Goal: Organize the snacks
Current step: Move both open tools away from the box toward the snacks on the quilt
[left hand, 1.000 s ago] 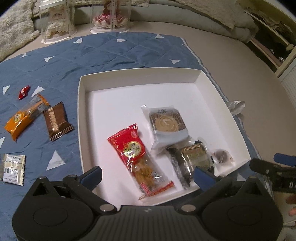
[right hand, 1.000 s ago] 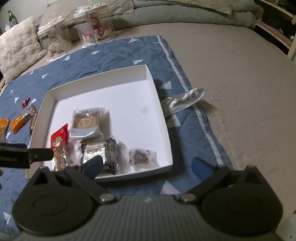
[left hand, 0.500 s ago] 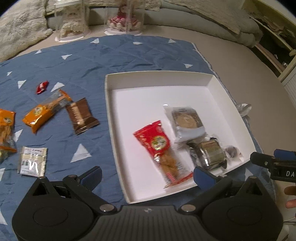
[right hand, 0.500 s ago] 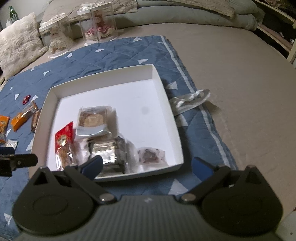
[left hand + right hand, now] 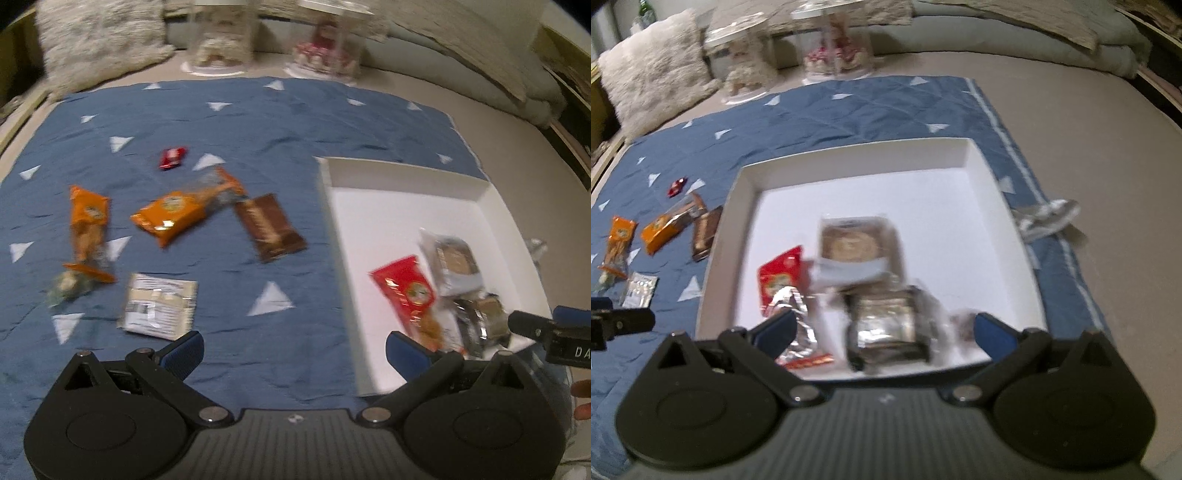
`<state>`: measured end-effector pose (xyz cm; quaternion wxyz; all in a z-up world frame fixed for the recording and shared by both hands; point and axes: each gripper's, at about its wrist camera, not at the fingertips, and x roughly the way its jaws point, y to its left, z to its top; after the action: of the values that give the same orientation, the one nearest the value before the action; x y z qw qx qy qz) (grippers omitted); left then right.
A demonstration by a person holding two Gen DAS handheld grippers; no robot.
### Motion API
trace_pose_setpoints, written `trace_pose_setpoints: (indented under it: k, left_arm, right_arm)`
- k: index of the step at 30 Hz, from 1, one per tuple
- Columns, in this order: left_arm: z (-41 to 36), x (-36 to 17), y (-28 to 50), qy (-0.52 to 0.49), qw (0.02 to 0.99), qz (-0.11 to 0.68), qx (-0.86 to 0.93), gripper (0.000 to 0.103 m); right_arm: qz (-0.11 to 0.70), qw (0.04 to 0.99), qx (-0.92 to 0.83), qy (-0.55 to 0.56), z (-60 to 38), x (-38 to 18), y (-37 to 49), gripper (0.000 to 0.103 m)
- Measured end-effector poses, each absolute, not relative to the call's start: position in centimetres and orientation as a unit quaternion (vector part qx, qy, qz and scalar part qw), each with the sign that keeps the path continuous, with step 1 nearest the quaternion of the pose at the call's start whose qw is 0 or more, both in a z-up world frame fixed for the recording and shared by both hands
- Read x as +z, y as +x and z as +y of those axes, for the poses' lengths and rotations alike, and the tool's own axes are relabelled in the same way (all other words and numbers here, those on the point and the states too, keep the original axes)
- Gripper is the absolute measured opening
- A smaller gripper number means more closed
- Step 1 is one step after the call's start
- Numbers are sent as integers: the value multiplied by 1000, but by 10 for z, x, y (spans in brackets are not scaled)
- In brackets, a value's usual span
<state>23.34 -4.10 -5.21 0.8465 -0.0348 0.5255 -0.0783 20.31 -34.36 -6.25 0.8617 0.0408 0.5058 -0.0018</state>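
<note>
Left gripper (image 5: 293, 352) spread wide, nothing between the blue pads, hovering over the blue quilt (image 5: 258, 122) at the lower middle of the left wrist frame. Just above and left of its left pad: a silvery-white flat packet (image 5: 159, 310). Further up, centre frame: a brown wrapped bar (image 5: 271, 227), and left of that an orange packet (image 5: 181, 212). A second orange packet (image 5: 88, 232) at middle left, upright in the frame, with a small pale-green sweet (image 5: 66, 290) at its lower end. A small red candy (image 5: 171, 158) higher up, apart from the rest. All six loose on the quilt, outside the white tray (image 5: 402, 177).

Tray at the right of that frame, its near-left corner just beside the right pad. Inside, lower right: a red packet (image 5: 406, 291), a clear-wrapped round cake (image 5: 454, 258) and a dark foil pack (image 5: 484, 321), bunched together.

Right gripper (image 5: 884, 336) likewise spread and empty, poised over the tray's near edge in the right wrist frame; dark foil pack directly between the pads, red packet by the left pad, a small clear-wrapped sweet (image 5: 964, 321) by the right pad. Much blur in both views.
</note>
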Motion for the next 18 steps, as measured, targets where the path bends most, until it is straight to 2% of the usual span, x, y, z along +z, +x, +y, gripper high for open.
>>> trace_pose_setpoints:
  k: [18]
  left_arm:
    - [82, -58, 230, -73, 848, 524, 23, 103]
  right_arm:
    - [507, 858, 85, 11, -222, -64, 237, 103]
